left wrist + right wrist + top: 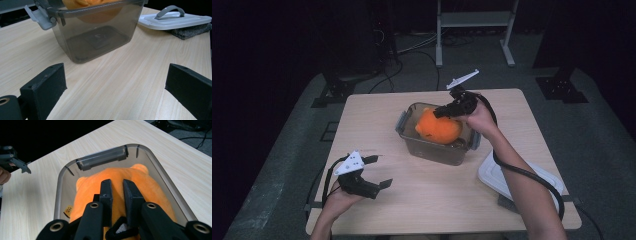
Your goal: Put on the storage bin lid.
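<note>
Your left claw hovers released over the near-left bench, jaws spread wide and holding nothing. One orange plush toy, soft, rounded and two-eared, sits in the single smoky clear tub, its long axis along the tub's length. Your right claw is clenched on the toy's back. One white lid lies near-right.

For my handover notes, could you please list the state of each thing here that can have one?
Container: lid off, upright on the table, latches hanging loose.
Orange plush toy: partly inside the container, top above the rim.
Lid: lying flat at the table's near right corner.
Right tongs: shut on the plush toy.
Left tongs: open, holding nothing.
</note>
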Available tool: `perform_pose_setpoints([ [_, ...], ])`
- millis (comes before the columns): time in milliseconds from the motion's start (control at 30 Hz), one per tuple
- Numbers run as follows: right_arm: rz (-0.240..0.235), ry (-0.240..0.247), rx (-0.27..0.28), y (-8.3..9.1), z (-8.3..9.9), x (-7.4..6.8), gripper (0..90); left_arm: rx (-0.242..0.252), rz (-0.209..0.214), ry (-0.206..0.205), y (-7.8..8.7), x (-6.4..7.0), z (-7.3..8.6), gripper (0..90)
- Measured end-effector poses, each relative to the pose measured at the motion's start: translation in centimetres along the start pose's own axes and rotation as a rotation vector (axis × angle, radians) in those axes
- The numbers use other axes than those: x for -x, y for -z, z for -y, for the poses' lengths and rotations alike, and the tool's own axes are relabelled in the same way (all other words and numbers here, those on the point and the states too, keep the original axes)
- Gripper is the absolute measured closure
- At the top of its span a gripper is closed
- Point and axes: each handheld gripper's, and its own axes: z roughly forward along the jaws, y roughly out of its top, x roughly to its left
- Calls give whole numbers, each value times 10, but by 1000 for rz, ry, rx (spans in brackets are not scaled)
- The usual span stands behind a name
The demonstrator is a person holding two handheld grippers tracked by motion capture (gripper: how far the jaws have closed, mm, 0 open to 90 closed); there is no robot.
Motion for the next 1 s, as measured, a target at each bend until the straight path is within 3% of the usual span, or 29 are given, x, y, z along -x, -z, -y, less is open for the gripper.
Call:
perform_pose_setpoints([
  [1000, -2, -9, -52, -16, 3, -1, 767, 4, -2, -2, 2, 0, -1, 25],
])
